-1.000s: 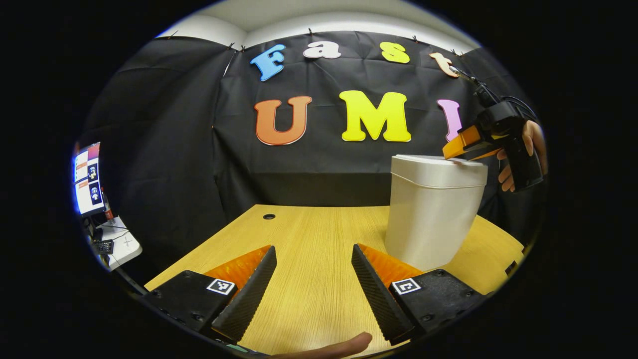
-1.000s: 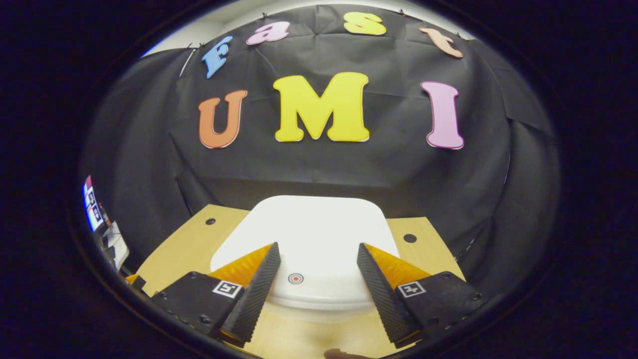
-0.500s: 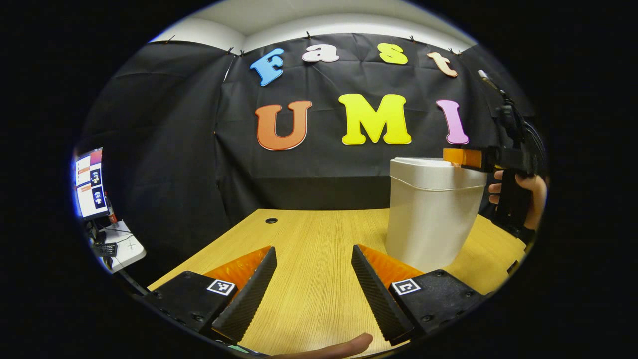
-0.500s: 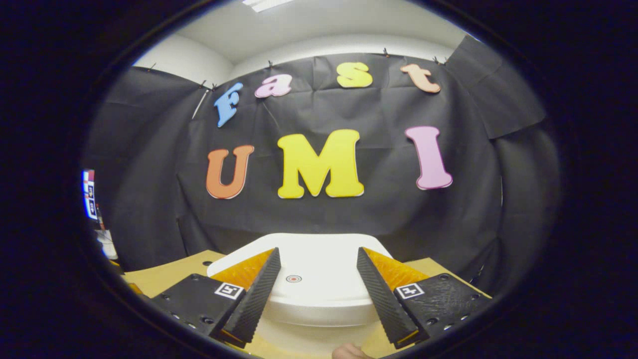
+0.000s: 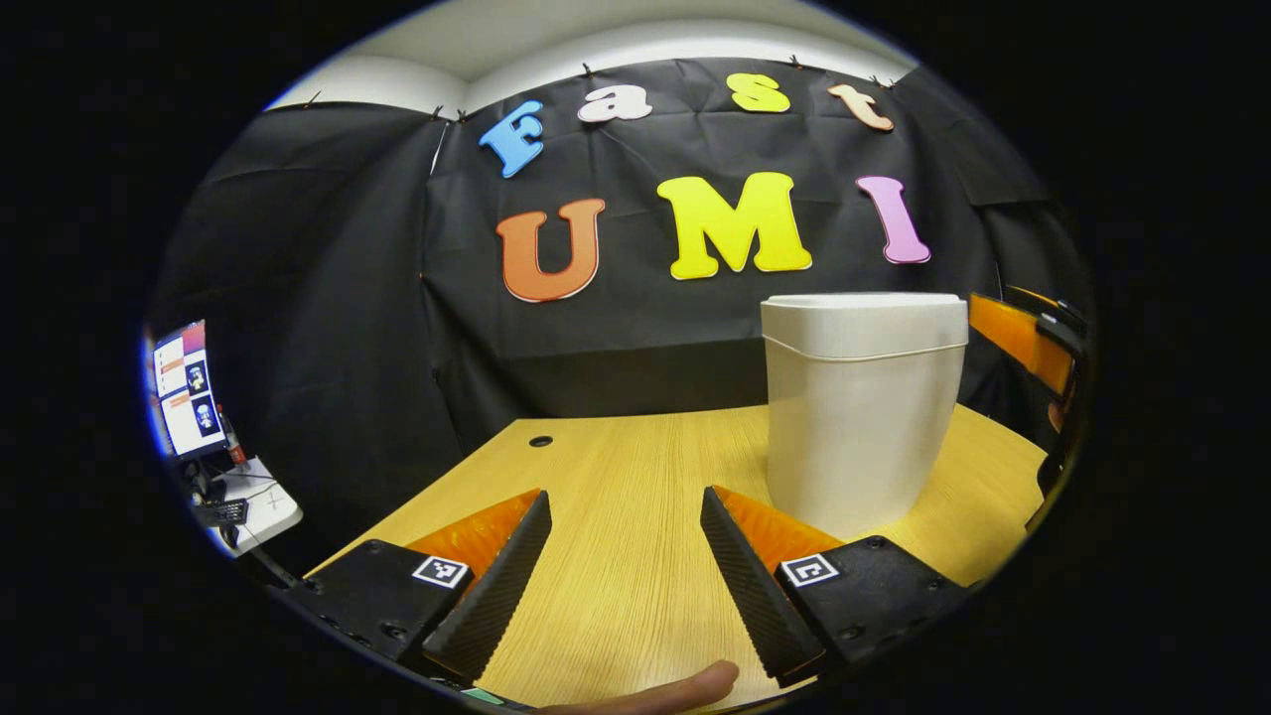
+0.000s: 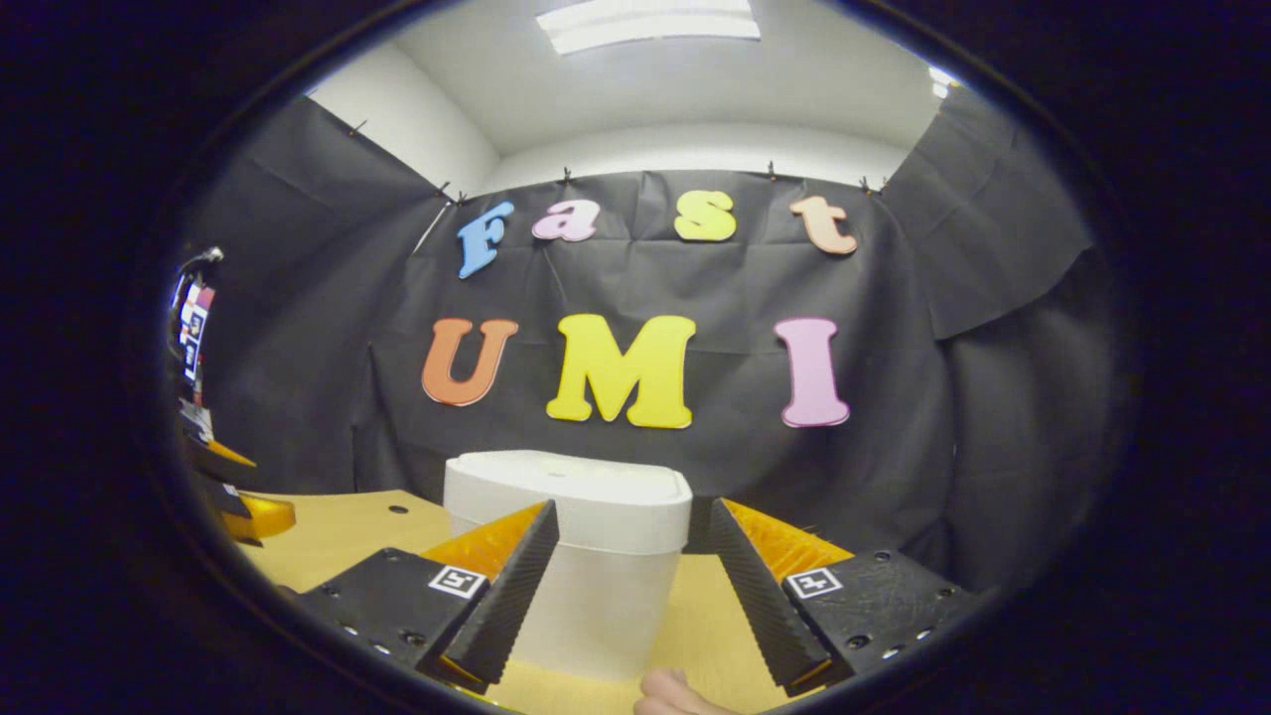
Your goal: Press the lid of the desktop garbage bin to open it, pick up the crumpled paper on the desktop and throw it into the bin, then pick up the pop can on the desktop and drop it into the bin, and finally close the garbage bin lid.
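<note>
Garbage bin [image 5: 859,417] upright, long axis vertical, lid [image 6: 568,492] seemingly closed

The garbage bin [image 5: 860,417] is plain off-white with a matching lid [image 6: 568,489], the desktop [image 5: 616,477] is light yellow wood with a fine straight grain and a dark round hole [image 5: 539,440], and the ceiling [image 6: 695,89] at upper centre is white.
</note>
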A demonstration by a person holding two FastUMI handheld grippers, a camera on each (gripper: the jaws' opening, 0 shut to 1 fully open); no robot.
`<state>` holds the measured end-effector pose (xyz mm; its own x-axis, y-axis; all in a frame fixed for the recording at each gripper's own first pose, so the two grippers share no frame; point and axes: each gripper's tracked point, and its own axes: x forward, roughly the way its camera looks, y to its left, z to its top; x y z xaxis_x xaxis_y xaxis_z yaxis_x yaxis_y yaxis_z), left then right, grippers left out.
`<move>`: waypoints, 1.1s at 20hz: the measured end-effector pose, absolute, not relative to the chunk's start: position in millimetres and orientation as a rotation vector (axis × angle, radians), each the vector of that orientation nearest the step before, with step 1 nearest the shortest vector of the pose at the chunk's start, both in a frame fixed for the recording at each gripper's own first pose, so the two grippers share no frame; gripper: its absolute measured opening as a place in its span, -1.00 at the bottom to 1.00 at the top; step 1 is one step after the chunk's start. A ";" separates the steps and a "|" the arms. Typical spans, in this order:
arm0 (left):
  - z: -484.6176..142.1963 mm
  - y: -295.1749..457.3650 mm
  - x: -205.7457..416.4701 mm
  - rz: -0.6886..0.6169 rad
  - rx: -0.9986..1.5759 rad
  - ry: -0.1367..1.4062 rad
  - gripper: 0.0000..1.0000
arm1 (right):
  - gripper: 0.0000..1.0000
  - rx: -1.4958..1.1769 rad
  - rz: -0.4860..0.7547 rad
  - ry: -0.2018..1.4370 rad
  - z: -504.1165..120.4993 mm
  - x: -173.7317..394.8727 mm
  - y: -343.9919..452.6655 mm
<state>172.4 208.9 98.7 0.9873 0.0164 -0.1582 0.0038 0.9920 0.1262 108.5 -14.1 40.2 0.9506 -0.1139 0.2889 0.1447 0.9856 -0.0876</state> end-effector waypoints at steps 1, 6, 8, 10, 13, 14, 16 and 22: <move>101.9 204.9 171.0 0.003 0.119 0.144 0.96 | 0.87 -0.135 -0.162 -0.277 30.2 95.2 -22.5; 107.5 192.3 171.7 0.009 0.072 0.110 0.95 | 0.90 -0.063 -0.156 -0.159 -13.3 46.7 -35.3; 110.9 183.9 171.5 -0.002 0.059 0.089 0.96 | 0.96 -0.016 -0.113 -0.145 -15.9 37.3 -35.1; 117.6 178.7 169.6 -0.006 0.057 0.057 0.95 | 0.90 -0.002 -0.066 -0.143 -14.3 33.9 -32.8; 116.3 168.5 164.7 -0.016 0.046 0.062 0.96 | 0.90 -0.043 -0.097 -0.145 -12.9 32.3 -44.8; 119.4 164.3 161.6 -0.021 0.042 0.057 0.96 | 0.90 -0.049 -0.108 -0.143 -13.9 31.3 -46.4; 128.4 156.6 155.0 -0.036 0.054 0.027 0.95 | 0.94 -0.038 -0.125 -0.107 -24.8 36.2 -47.3; 125.2 152.0 154.4 -0.050 0.061 0.030 0.95 | 0.91 0.040 -0.105 0.005 -53.5 51.3 -50.2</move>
